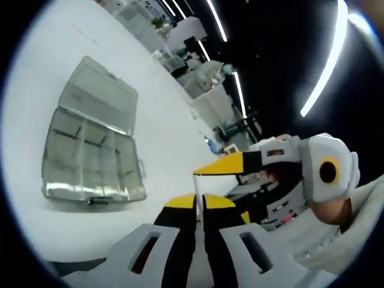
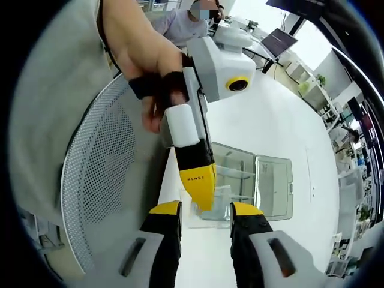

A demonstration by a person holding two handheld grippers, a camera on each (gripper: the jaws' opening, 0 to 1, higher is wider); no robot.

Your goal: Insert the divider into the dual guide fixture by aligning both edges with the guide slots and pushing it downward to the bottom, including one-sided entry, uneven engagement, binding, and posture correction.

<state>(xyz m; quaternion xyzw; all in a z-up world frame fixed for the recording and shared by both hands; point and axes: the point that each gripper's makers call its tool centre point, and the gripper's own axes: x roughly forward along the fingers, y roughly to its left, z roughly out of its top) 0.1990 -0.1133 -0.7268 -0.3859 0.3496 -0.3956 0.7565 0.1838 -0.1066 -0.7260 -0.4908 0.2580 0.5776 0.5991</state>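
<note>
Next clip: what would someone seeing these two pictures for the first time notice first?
Probably the clear plastic compartment box lying open on the white table, its hinged lid folded back. Next, in the right gripper view, the left gripper with its yellow-tipped black jaws together, reaching in from above, held by a person's hand, over a thin clear plastic divider near the box. The right gripper has its jaws apart.

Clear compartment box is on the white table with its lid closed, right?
Not quite: the lid is open, folded back flat on the table beside the compartments. The left gripper view shows it plainly. The rest holds: the clear compartment box does sit on the white table.
</note>
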